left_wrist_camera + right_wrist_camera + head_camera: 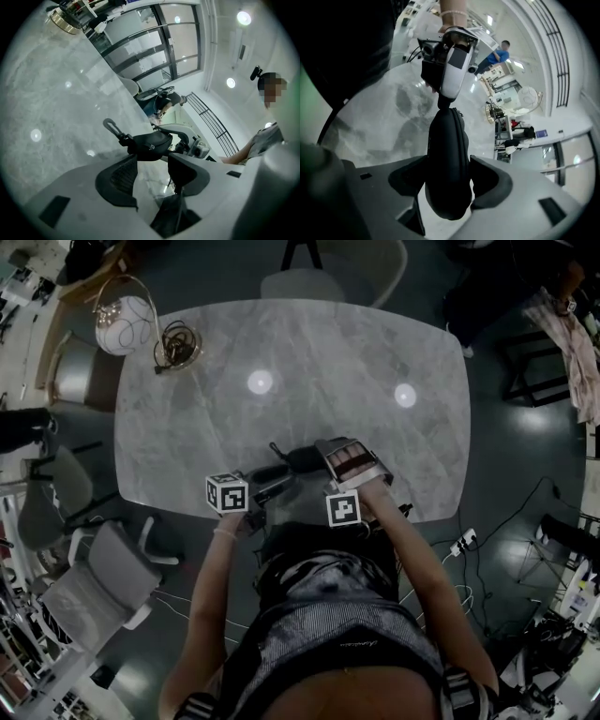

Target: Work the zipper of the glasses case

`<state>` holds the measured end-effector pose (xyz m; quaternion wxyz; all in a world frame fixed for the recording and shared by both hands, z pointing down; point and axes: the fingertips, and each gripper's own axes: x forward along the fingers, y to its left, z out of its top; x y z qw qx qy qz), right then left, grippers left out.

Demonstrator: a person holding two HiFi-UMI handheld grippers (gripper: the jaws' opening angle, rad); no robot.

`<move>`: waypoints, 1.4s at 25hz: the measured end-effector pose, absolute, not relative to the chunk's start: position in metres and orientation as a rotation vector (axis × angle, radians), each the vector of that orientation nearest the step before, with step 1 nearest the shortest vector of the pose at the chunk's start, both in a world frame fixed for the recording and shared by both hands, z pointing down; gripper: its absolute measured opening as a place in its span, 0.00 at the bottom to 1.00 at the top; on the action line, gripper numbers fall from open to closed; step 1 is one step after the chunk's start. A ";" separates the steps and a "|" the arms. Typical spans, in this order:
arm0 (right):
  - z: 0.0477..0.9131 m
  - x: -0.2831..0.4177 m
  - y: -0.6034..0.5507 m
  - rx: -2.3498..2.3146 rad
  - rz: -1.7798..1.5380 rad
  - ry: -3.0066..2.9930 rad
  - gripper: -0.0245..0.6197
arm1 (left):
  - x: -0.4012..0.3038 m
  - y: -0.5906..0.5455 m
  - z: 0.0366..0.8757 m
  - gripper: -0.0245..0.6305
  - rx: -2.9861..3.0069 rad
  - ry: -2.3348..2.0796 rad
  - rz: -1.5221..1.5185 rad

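The black glasses case (302,461) is up off the marble table (309,362) near its front edge. My right gripper (449,165) is shut on the case (449,154), its pads pressing both sides of the body. In the head view the right gripper (323,452) points up and left. The left gripper (152,165) stands open. The case's end (151,143) and its carabiner clip (110,125) lie just beyond its fingertips, and bare table shows between the pads. From the right gripper view, the left gripper (451,61) meets the case's far tip.
A gold wire basket holding a white ball (125,322) and a brown tangle (177,343) sit at the table's far left corner. Chairs stand at the far side (328,273) and to the left (103,577). A power strip with cables (464,542) lies on the floor to the right.
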<state>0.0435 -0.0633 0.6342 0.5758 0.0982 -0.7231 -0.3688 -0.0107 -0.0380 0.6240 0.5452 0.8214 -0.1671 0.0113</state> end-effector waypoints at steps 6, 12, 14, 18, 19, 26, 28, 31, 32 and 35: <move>0.608 0.053 -0.083 0.103 -1.264 -1.368 0.54 | -0.006 -0.041 0.622 0.35 1.933 -0.469 -0.111; 0.613 0.053 -0.078 -0.007 -1.353 -1.312 0.54 | -0.007 -0.047 0.624 0.35 1.888 -0.536 -0.232; 0.616 0.054 -0.076 -0.019 -1.333 -1.309 0.54 | -0.001 -0.044 0.622 0.34 1.961 -0.546 -0.166; 0.622 0.060 -0.078 -0.001 -1.272 -1.326 0.54 | 0.004 -0.038 0.616 0.34 2.082 -0.500 -0.102; 0.625 0.063 -0.078 0.002 -1.250 -1.336 0.54 | 0.003 -0.037 0.613 0.33 2.090 -0.488 -0.117; 0.633 0.071 -0.072 0.044 -1.131 -1.414 0.54 | 0.003 -0.032 0.633 0.33 2.058 -0.487 -0.002; 0.631 0.070 -0.071 0.038 -1.157 -1.405 0.54 | 0.006 -0.034 0.634 0.33 2.041 -0.487 -0.010; 0.630 0.065 -0.068 0.017 -1.203 -1.396 0.54 | 0.009 -0.037 0.632 0.33 2.040 -0.496 -0.025; 0.630 0.065 -0.068 0.015 -1.205 -1.394 0.54 | 0.010 -0.037 0.631 0.33 2.048 -0.496 -0.018; 0.634 0.070 -0.069 0.025 -1.167 -1.398 0.54 | 0.012 -0.035 0.624 0.33 2.089 -0.479 -0.049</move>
